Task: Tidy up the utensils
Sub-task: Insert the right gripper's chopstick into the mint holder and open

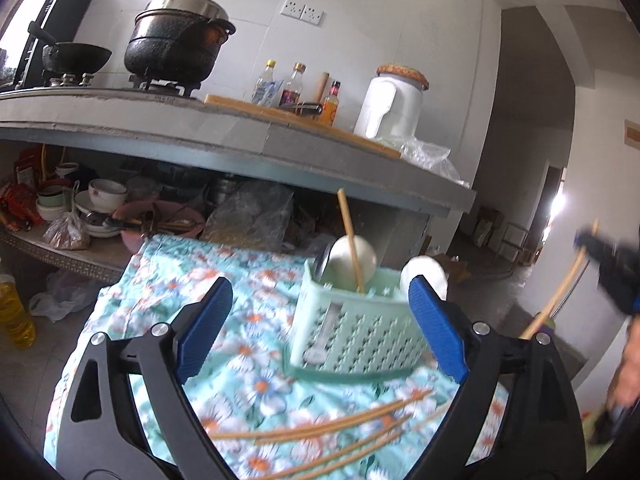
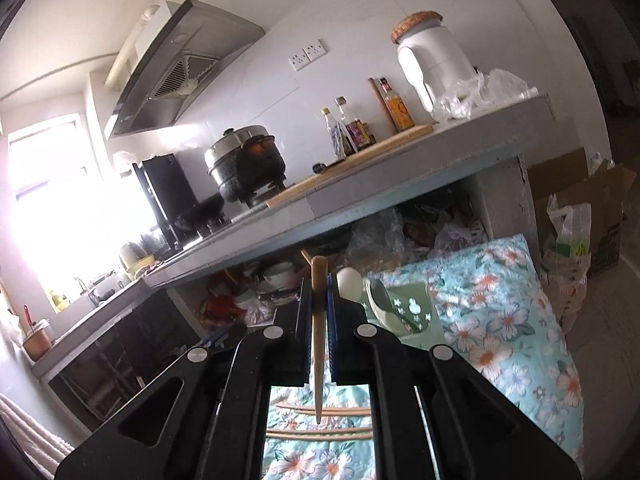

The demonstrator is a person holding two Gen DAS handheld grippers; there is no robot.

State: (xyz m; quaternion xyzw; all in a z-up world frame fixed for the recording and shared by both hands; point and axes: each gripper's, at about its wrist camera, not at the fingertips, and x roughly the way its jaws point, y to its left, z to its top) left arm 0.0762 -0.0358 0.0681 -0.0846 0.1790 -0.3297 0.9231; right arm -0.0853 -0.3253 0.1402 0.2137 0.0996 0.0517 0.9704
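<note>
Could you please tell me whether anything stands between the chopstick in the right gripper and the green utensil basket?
Nothing visible does. The right gripper holds its chopstick above the floral cloth, and the green utensil basket's open top shows only a white spoon and one chopstick.

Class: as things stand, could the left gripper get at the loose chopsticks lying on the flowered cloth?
Probably yes. The left gripper is open and empty, and the loose chopsticks lie bare on the flowered cloth just below its fingers, with the green basket standing farther back.

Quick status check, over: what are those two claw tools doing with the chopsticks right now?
Left gripper open, empty. Right gripper shut on one chopstick. Chopsticks loose on cloth; one already in green basket. Nothing in the way.
</note>
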